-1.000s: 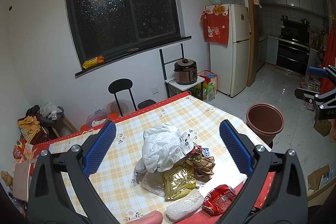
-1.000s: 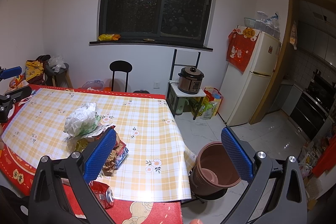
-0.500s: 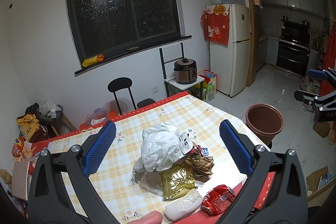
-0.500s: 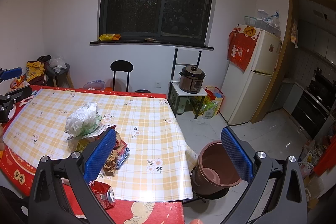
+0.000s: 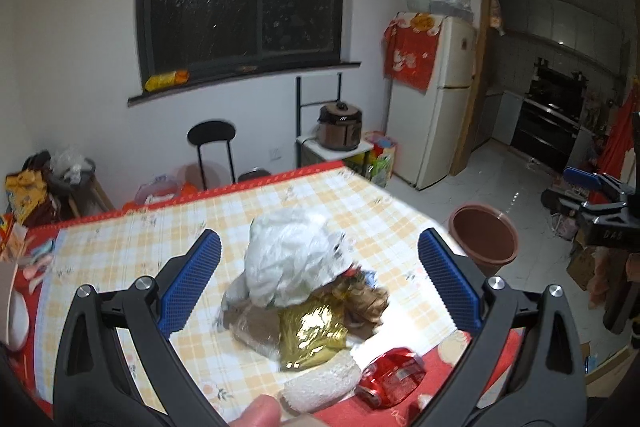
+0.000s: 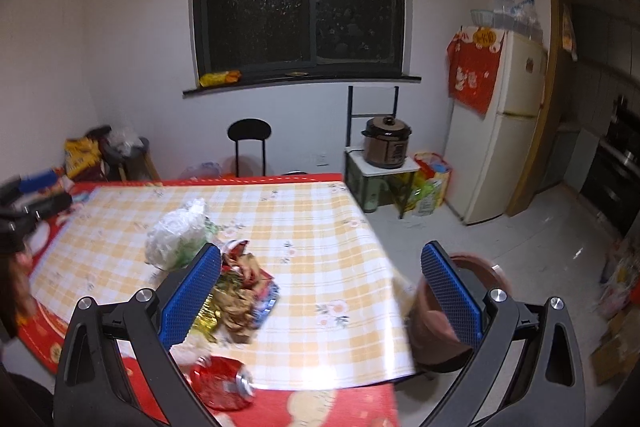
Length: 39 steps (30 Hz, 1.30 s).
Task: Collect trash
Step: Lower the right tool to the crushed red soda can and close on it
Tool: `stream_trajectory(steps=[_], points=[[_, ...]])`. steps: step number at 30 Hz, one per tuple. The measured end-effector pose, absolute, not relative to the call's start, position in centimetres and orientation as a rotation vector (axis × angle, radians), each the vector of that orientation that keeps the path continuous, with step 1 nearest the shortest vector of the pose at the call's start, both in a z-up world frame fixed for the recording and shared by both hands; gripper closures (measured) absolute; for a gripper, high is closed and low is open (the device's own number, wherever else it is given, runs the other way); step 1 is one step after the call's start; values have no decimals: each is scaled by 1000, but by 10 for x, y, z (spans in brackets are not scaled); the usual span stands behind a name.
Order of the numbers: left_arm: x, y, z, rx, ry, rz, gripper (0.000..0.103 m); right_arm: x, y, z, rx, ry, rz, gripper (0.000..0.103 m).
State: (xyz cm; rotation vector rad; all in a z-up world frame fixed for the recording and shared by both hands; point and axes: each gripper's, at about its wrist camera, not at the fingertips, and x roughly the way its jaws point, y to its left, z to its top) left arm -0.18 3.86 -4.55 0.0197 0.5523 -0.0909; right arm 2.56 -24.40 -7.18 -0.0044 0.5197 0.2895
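The trash heap, topped by a white bag, sits on the checked surface dead ahead of the spread, empty left claw; the right claw, also spread, stands farther off near the bin.

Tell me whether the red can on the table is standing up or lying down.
Lying down. The red can rests on its side on the table, its silver top facing sideways, near the pile of wrappers.
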Motion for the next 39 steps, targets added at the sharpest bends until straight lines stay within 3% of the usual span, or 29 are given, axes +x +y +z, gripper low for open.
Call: stream_trajectory(steps=[13,23,32,39], points=[[-15,90,-161,-78,745,66,6,43,-185,-197,10,743,429,4],[-24,103,-211,-115,813,118,6,46,-159,-298,65,1004,456,5],[-20,109,-227,-200,871,65,7,49,-151,-318,131,1087,488,21],[-16,108,-230,-214,882,50,16,56,-149,-323,146,1122,494,30]])
